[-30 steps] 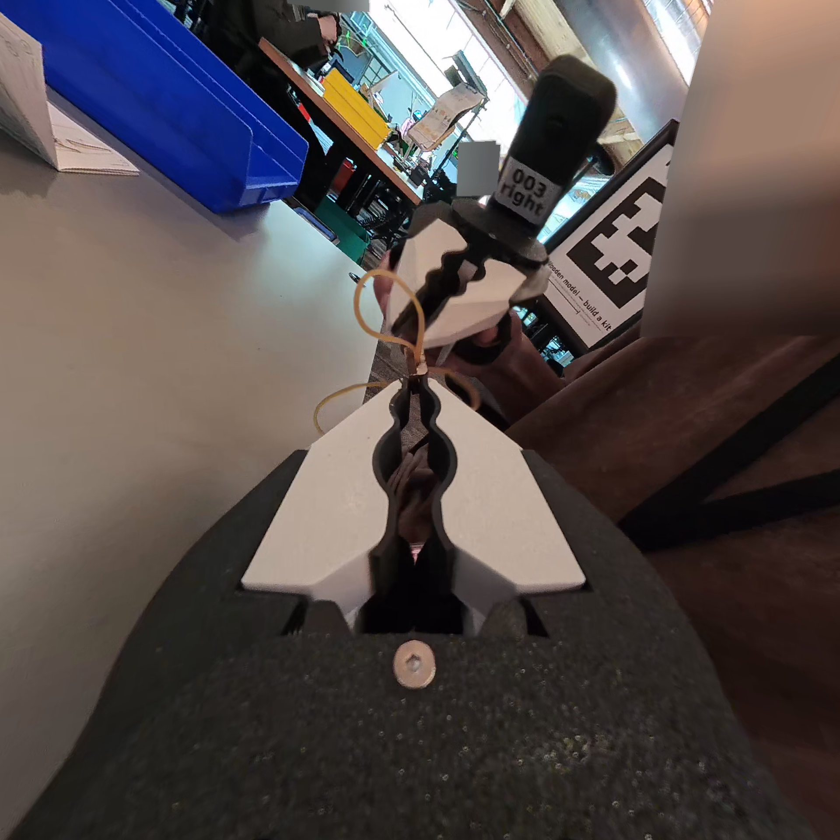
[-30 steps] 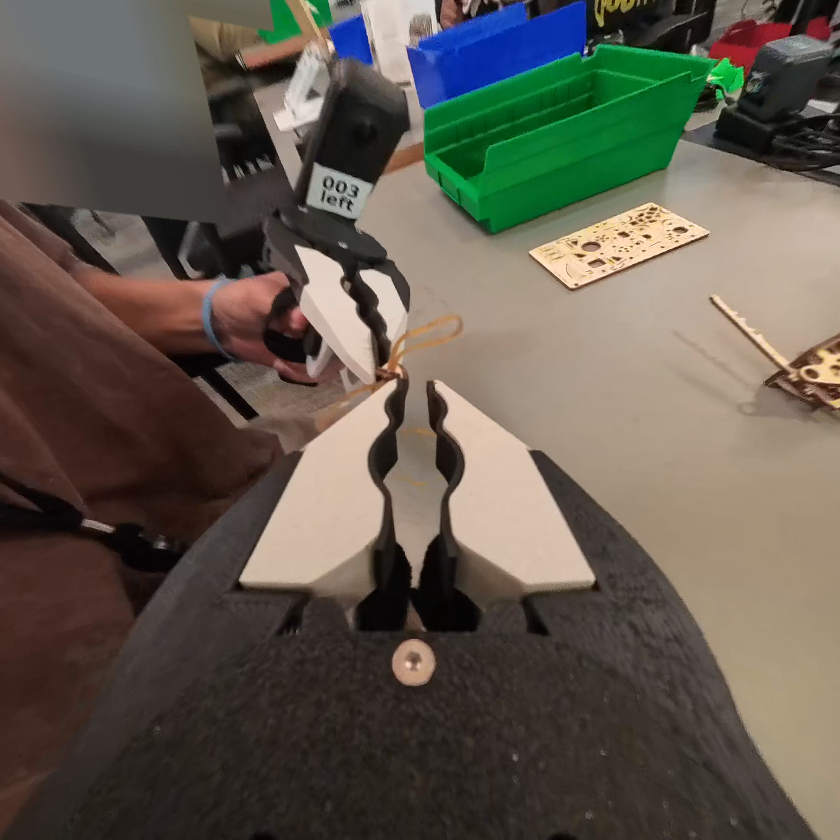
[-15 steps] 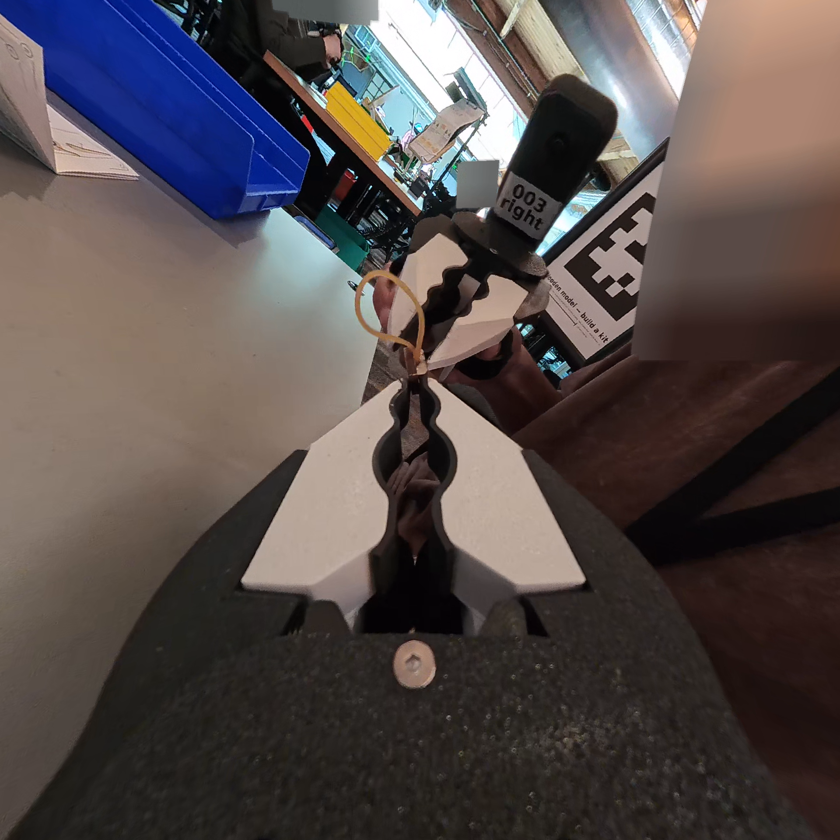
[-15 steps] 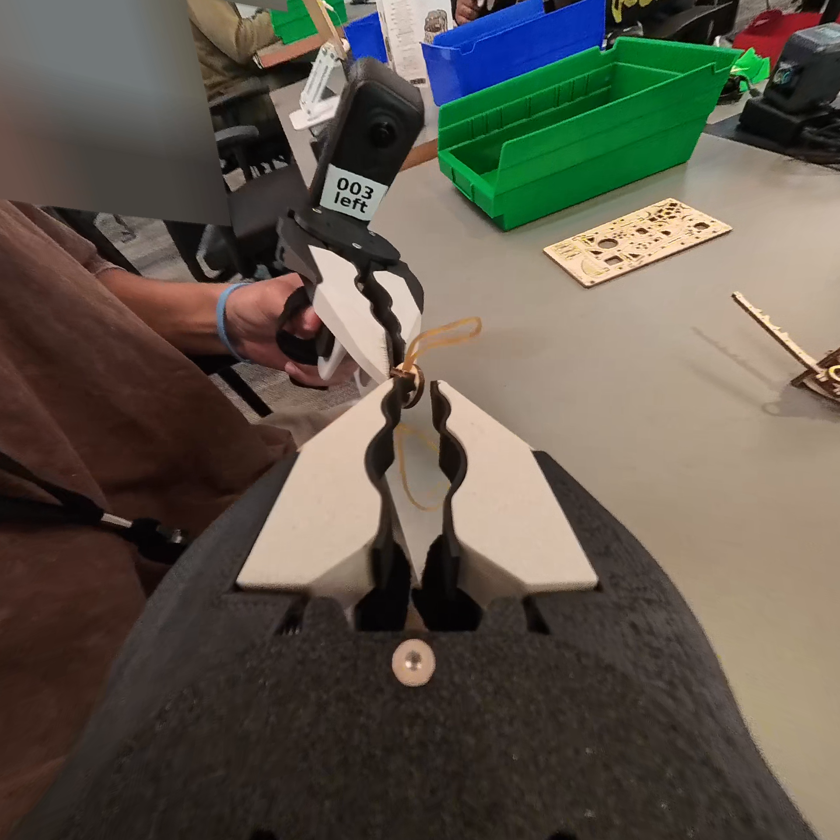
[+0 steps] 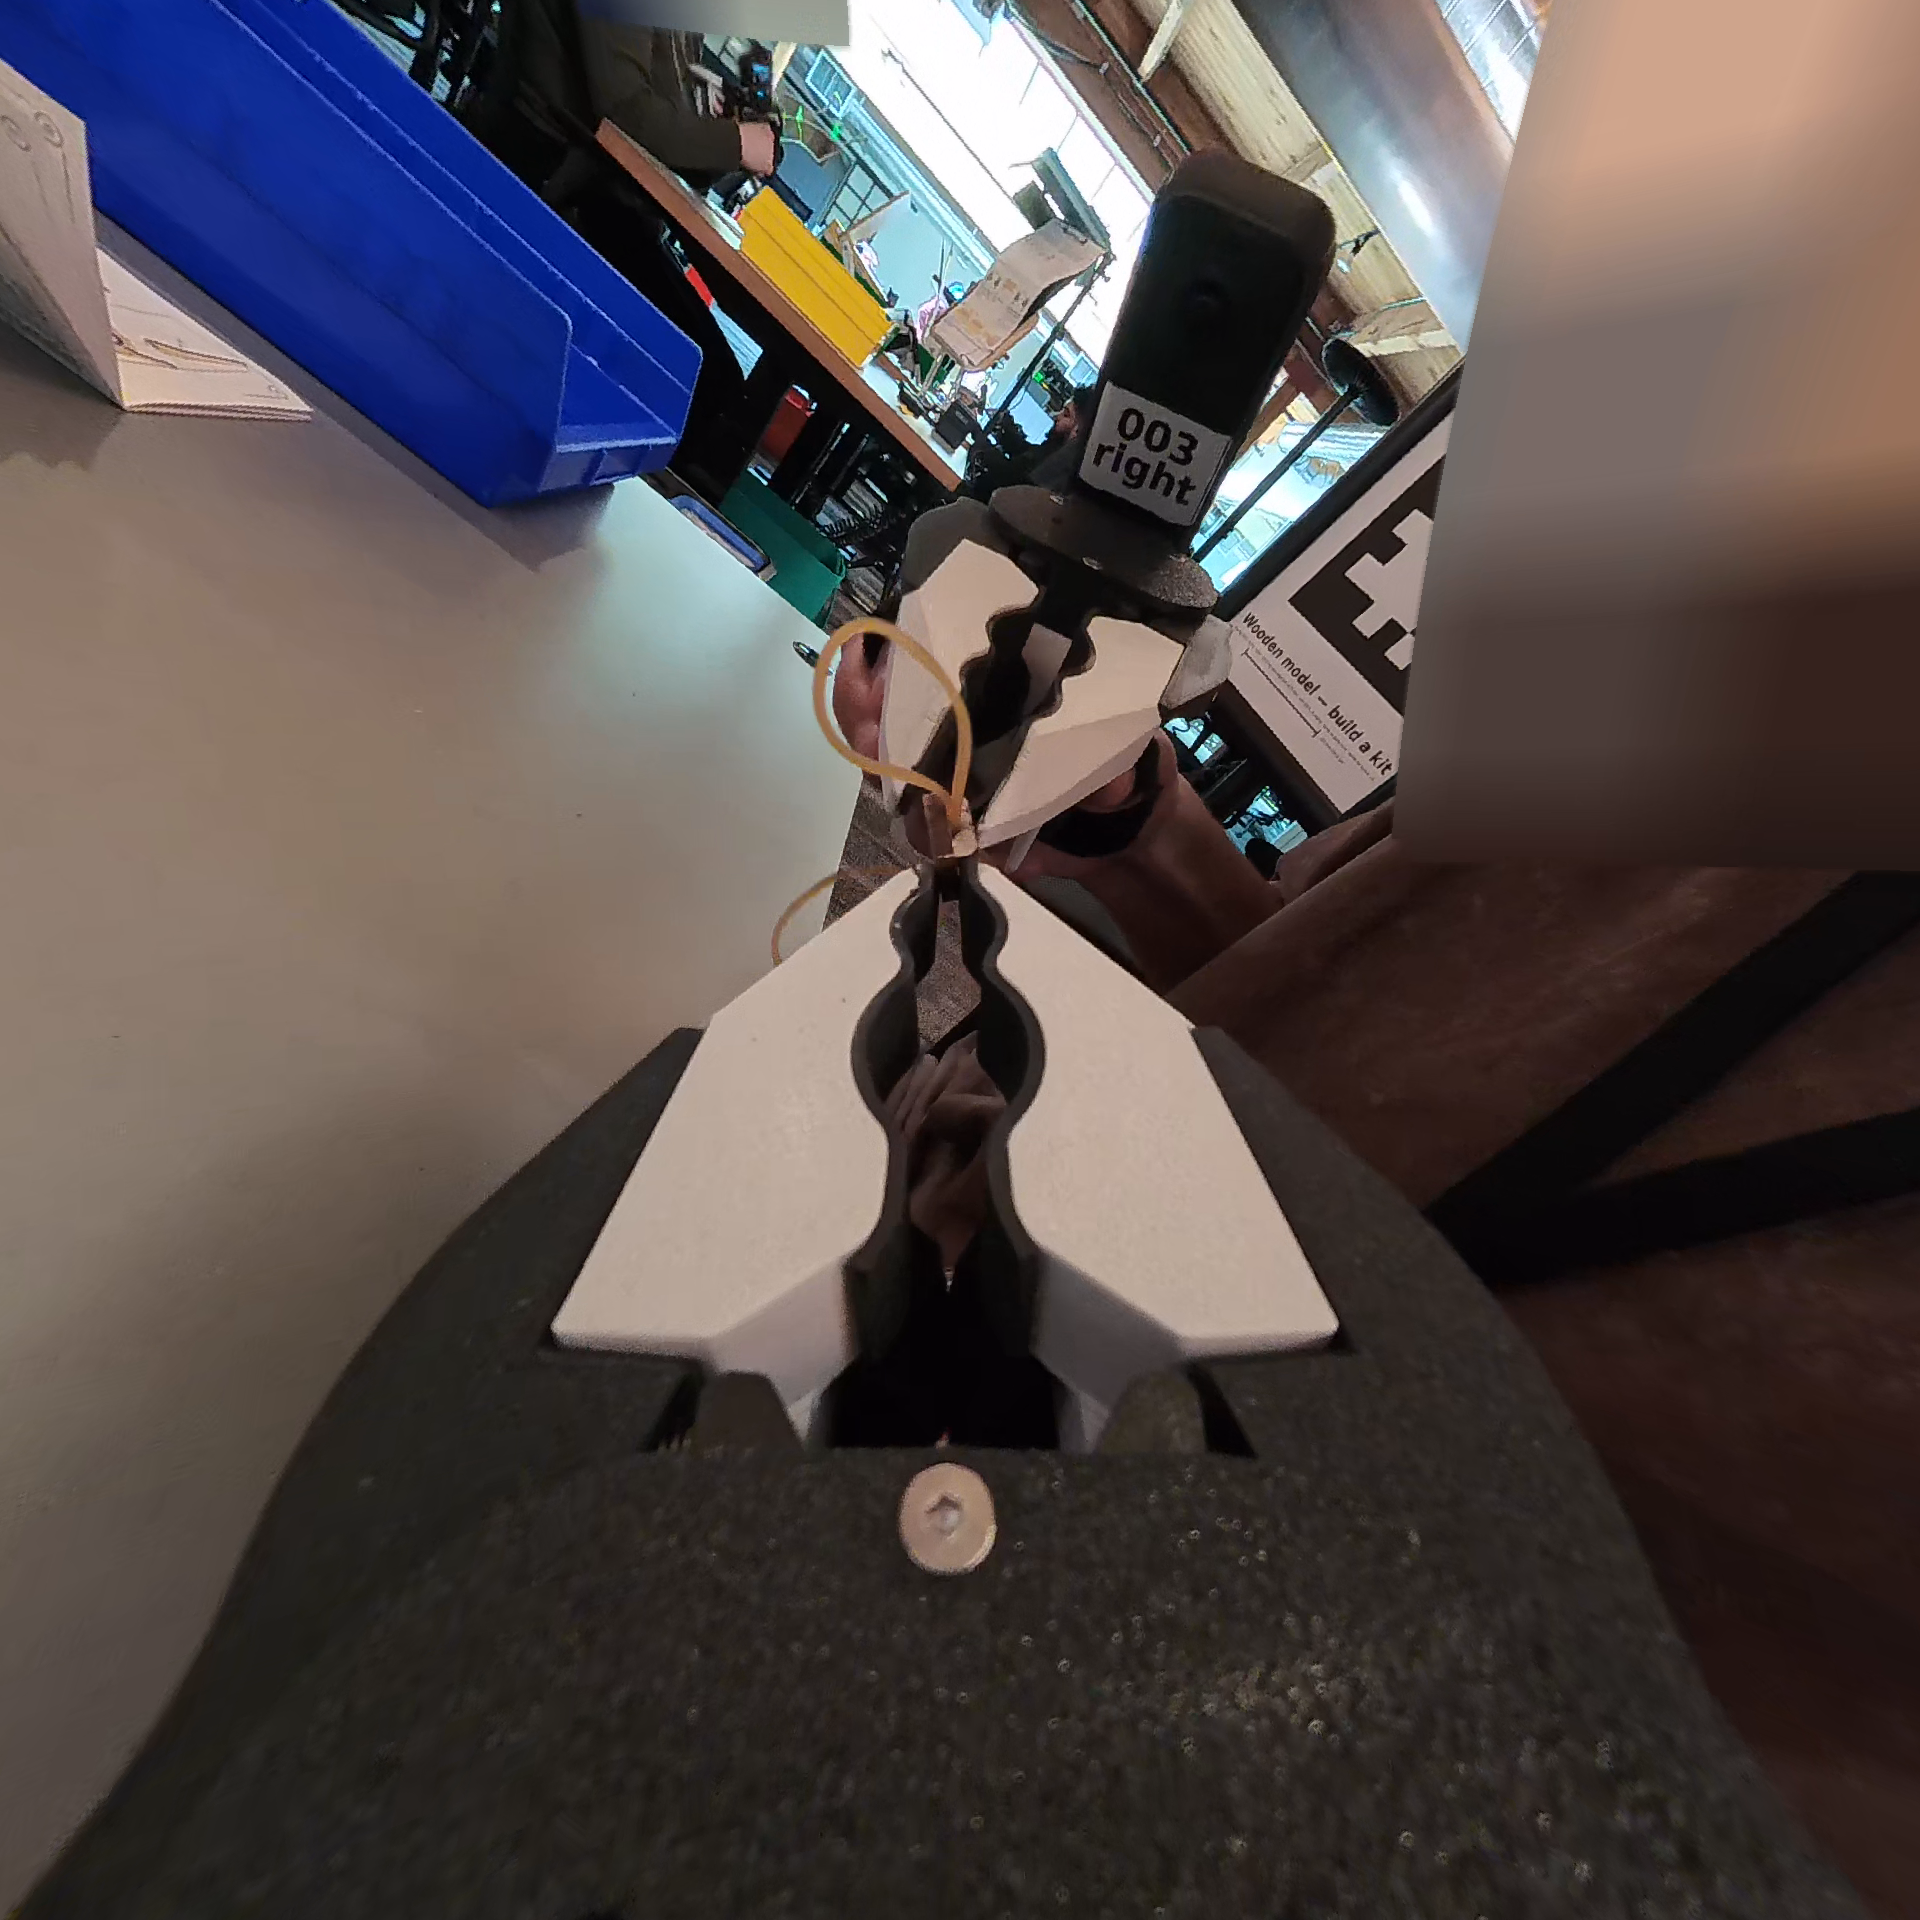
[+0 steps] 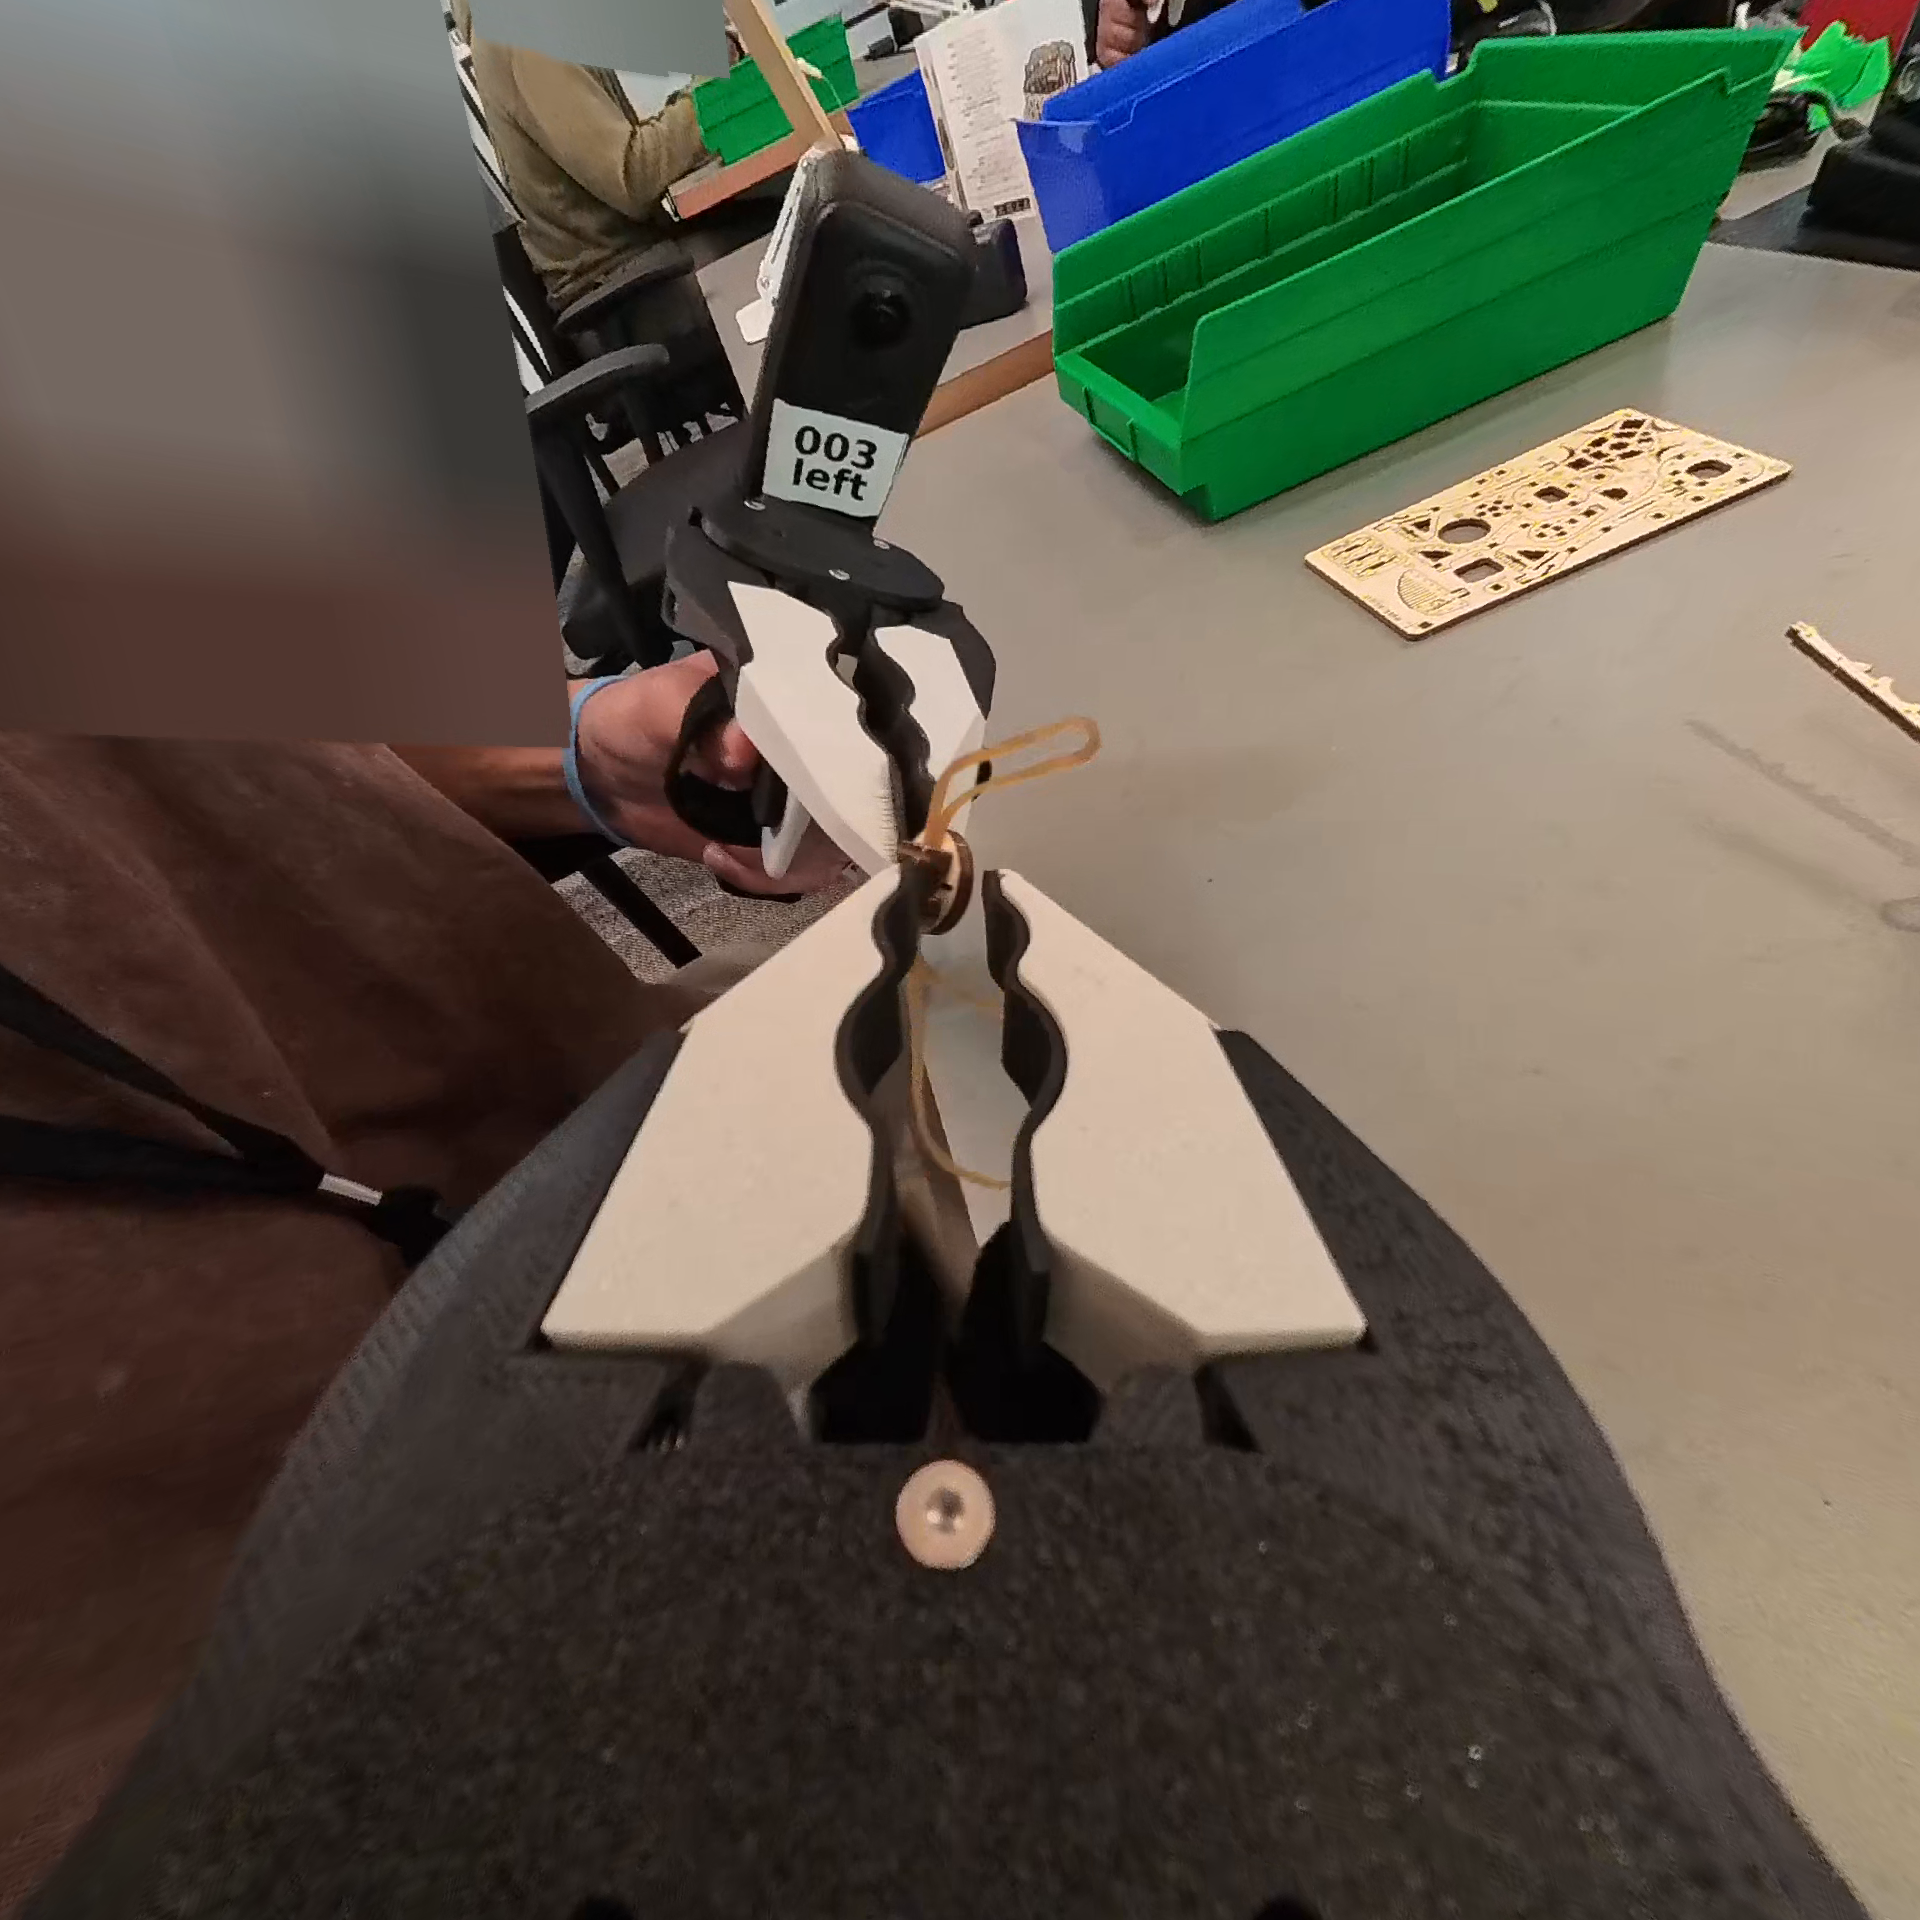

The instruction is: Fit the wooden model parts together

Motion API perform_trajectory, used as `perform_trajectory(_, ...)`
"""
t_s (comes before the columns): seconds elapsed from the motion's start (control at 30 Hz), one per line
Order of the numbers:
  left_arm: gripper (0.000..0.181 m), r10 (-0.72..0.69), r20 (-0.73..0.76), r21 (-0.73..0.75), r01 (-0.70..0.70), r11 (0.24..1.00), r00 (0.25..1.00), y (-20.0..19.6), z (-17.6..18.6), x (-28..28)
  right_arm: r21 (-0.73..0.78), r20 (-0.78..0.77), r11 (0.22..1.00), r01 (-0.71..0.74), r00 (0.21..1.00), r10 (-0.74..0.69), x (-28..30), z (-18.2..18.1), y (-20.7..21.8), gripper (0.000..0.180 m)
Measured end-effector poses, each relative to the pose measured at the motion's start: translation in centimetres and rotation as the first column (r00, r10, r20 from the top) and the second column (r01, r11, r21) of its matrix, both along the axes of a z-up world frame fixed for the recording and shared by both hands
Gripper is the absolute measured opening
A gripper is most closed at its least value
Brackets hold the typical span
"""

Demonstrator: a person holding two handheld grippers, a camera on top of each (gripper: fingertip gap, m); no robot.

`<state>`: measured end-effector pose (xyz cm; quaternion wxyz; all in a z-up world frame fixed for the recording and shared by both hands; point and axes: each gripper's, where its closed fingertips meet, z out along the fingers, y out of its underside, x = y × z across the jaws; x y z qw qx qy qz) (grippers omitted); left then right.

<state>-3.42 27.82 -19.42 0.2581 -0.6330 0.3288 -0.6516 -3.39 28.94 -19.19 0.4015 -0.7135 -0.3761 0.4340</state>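
My left gripper [image 5: 948,881] is shut on a small wooden part [image 5: 951,834] that carries a tan rubber band [image 5: 883,707]. In the right wrist view the part shows as a small round wooden disc [image 6: 943,883] on a short peg. The left gripper [image 6: 891,847] pinches it from the upper left. My right gripper [image 6: 945,896] is open, its tips on either side of the disc with a small gap. One loop of the rubber band [image 6: 1029,748] sticks up to the right. Another loop hangs down between the right fingers [image 6: 1122,1122]. Both grippers are held in the air at the table's near edge.
On the grey table [image 6: 1455,935] lie a laser-cut wooden sheet [image 6: 1548,520] and a wooden strip [image 6: 1860,675] at the right edge. A green bin [image 6: 1403,260] and a blue bin [image 6: 1195,114] stand behind. A blue bin [image 5: 364,260] and a booklet [image 5: 62,281] are at left. A person's brown garment [image 6: 208,1039] is close by. The tips of both grippers are at nearly the same place.
The two grippers have come closer. The wooden disc, which was just ahead of the right tips, now sits between them, and the band's lower loop hangs between the right fingers.
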Motion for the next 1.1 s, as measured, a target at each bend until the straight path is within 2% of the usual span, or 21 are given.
perform_trajectory(0.33,0.002,-0.023,0.026,0.001,0.023,1.000,0.999,-0.3,0.4,0.0,-0.174,-0.173,0.980,-0.101,0.982,0.071,-0.1,0.6,-0.7,0.010)
perform_trajectory(0.83,0.002,-0.025,-0.004,-0.008,0.025,1.000,1.000,-0.4,-0.1,0.1,-0.195,-0.150,0.976,-0.101,0.986,0.072,-0.3,-0.2,-0.7,0.009)
perform_trajectory(0.93,0.002,-0.011,-0.010,-0.022,0.011,1.000,1.000,-0.2,-0.3,0.2,-0.169,-0.127,0.983,-0.075,0.990,0.053,-0.2,-0.4,-0.5,0.009)
perform_trajectory(1.1,0.002,0.046,-0.025,-0.004,-0.046,0.999,0.999,0.4,-0.5,0.2,-0.030,-0.016,0.999,0.019,1.000,-0.020,-0.1,-0.5,0.2,0.009)
